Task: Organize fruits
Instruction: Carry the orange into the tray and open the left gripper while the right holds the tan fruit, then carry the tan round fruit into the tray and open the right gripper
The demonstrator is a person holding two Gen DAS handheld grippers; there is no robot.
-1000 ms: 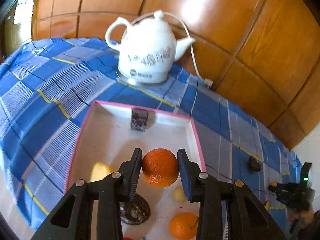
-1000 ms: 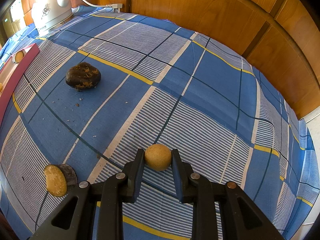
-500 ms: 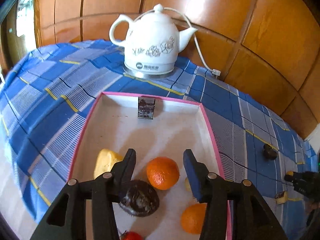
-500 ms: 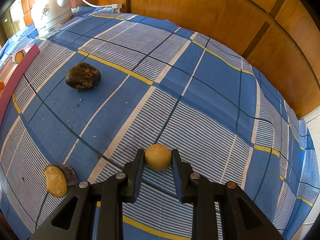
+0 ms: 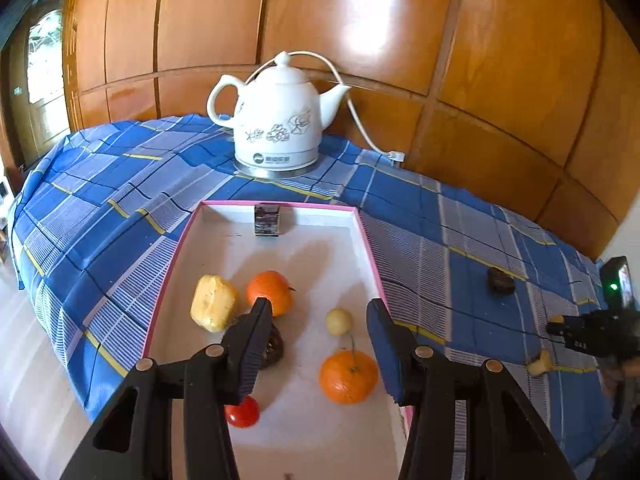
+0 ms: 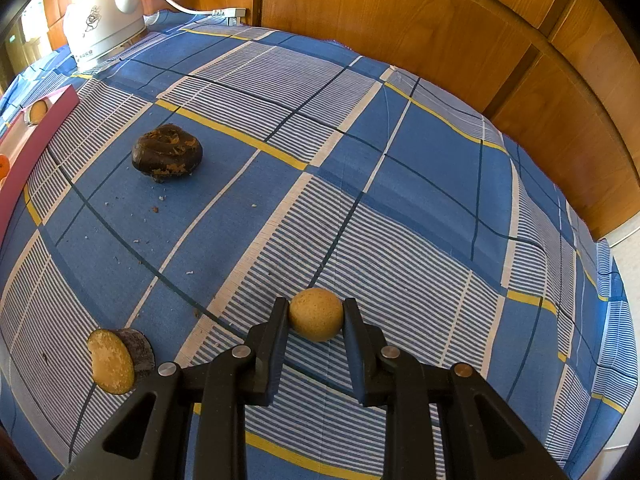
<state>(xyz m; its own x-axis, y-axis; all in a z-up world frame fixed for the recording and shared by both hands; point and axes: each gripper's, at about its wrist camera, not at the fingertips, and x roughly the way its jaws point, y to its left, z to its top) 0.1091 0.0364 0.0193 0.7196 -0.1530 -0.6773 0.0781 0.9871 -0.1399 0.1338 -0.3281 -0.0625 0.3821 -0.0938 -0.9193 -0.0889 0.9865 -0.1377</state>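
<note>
Two grippers: our right gripper point(image 6: 316, 314) is clamped on the tan ball fruit point(image 6: 316, 314) on the cloth; the pink-rimmed box point(image 6: 44, 120) lies at ten o'clock. Our left gripper point(image 5: 318, 320) hangs apart over that box.

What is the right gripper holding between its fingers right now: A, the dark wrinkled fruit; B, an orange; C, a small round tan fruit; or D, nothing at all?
C: in the right wrist view the right gripper has both fingers pressed against a small round tan fruit just above the blue checked cloth, while the dark wrinkled fruit lies apart on the cloth.
</note>
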